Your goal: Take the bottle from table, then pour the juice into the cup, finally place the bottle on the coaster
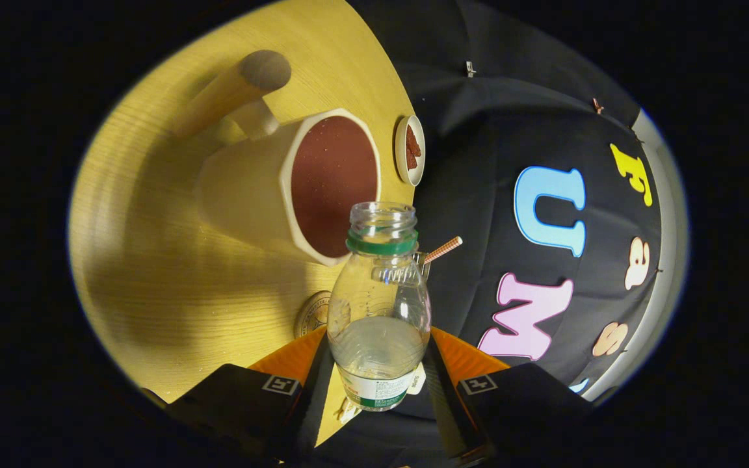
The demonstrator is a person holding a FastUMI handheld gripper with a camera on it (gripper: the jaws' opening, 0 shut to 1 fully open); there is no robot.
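Your gripper [378, 377] squeezes the bottle [379, 305] tight, tipped toward the cup [270, 188], so you look mid-pour; next, stand it on the coaster [313, 313].

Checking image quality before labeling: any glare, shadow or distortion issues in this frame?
Gripper view: fisheye bends the table edge; the cup casts a broad soft shadow; light glints on the clear bottle clamped in the claw; bottle and cup look sharp.
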